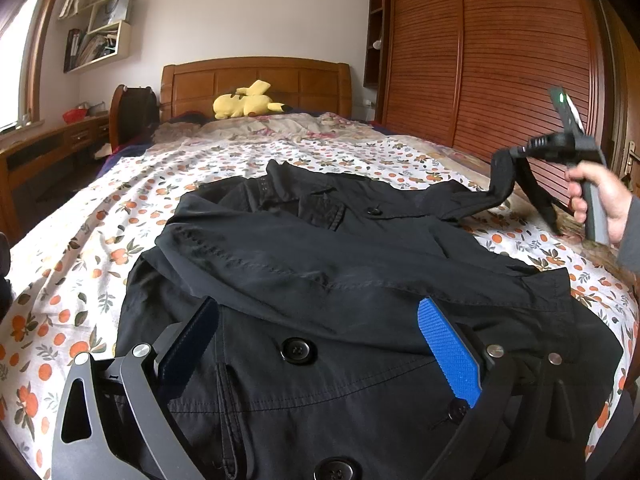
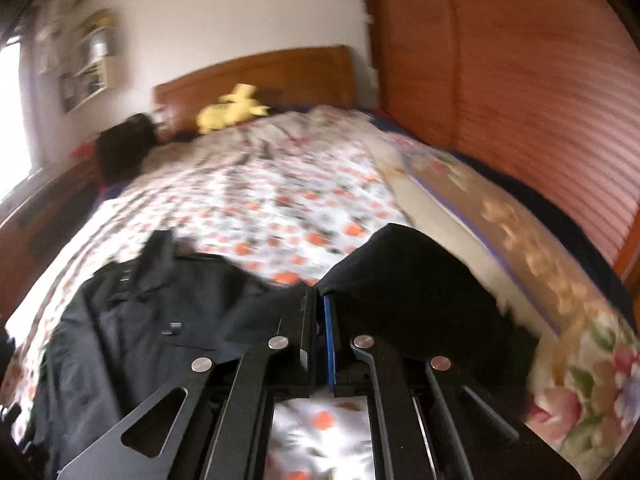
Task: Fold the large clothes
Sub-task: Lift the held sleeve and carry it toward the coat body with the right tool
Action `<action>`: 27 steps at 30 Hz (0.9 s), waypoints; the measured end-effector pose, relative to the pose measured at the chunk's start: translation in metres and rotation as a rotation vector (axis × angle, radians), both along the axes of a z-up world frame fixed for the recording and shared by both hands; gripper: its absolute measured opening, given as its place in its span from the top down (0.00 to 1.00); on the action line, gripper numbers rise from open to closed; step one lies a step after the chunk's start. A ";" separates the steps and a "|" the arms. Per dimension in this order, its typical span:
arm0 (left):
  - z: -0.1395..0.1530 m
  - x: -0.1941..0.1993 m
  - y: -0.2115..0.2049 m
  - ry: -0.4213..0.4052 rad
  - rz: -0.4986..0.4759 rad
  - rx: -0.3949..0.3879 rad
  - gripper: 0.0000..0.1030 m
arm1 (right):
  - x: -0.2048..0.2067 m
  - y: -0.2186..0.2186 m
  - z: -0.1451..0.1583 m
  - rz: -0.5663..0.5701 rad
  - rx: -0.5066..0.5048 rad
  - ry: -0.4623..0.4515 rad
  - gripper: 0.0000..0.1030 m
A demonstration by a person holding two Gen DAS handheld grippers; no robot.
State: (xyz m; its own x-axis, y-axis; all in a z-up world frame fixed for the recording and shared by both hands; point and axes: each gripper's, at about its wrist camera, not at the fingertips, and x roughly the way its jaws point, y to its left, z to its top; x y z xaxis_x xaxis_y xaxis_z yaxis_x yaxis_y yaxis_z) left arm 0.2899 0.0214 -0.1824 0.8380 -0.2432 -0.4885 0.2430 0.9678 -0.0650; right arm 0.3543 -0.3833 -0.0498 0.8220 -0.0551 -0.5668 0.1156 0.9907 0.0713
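A black button-front coat (image 1: pixel 320 248) lies spread on the floral bedsheet (image 1: pixel 80 208), one sleeve folded across its chest. My left gripper (image 1: pixel 318 303) hovers open over the coat's lower front; its blue-padded fingers (image 1: pixel 448 348) straddle a button with nothing between them. At the right, a hand holds my right gripper (image 1: pixel 516 152) above the bed. It is shut on the end of the coat's other sleeve (image 1: pixel 500 184), which hangs stretched up off the sheet. In the blurred right wrist view the jaws (image 2: pixel 319 294) stand together, with the black sleeve fabric (image 2: pixel 400 280) bunched at their tips and the coat (image 2: pixel 132 320) down to the left.
A yellow plush toy (image 1: pixel 244 102) rests by the wooden headboard (image 1: pixel 256 80). A slatted wooden wardrobe (image 1: pixel 500 60) runs close along the bed's right side. A crumpled floral quilt (image 2: pixel 520 264) lies along that edge. A desk (image 1: pixel 48 140) and wall shelves (image 1: pixel 100 24) are at the left.
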 end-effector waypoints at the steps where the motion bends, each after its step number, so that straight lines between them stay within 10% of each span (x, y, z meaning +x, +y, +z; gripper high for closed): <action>1: 0.000 0.000 0.000 -0.001 0.000 0.001 0.03 | -0.001 0.011 0.004 0.027 -0.010 -0.006 0.97; 13: 0.006 -0.001 0.002 -0.001 -0.002 -0.007 0.03 | -0.014 0.129 0.021 0.297 -0.067 -0.005 0.97; 27: 0.006 -0.001 0.001 0.000 -0.001 -0.009 0.03 | -0.032 0.206 -0.048 0.459 -0.071 0.231 0.92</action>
